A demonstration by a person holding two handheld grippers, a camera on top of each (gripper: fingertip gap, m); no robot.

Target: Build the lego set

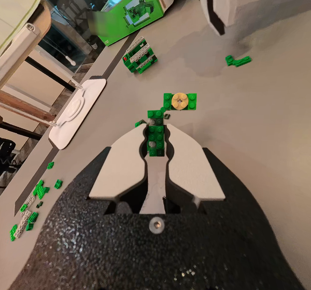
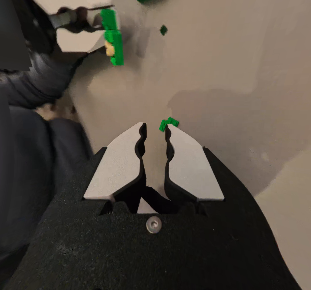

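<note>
A: Left wrist view. What does the left gripper point(image 1: 156, 126) hold?

B: Its fingers point(image 1: 127, 162) pinch a narrow green brick strip point(image 1: 156, 140) with a few grey studs. The strip reaches forward to a jointed green plate point(image 1: 180, 101) carrying a round tan piece point(image 1: 179, 101), raised above the grey table point(image 1: 235, 130).

A: Containers?

B: One green box point(image 1: 133, 15) stands at the far table edge. Its contents cannot be seen. Near it sits a green and grey block assembly point(image 1: 140, 57). Loose green and grey bricks point(image 1: 32, 209) lie along the left edge, beside a white flat pad point(image 1: 79, 112).

A: Right wrist view. State of the right gripper point(image 2: 155, 126)?

B: Its fingers point(image 2: 117, 162) are spread with bare table showing between them, holding nothing. A small green hinge piece point(image 2: 168, 123) lies on the table just beside the right fingertip; contact cannot be judged.

A: What does each view add?

B: Only the left view shows the box, pad and loose bricks. The right view shows the left gripper point(image 2: 101, 28) from the side, with a dark sleeve point(image 2: 33, 83) behind it, and a tiny dark green piece point(image 2: 163, 29).
</note>
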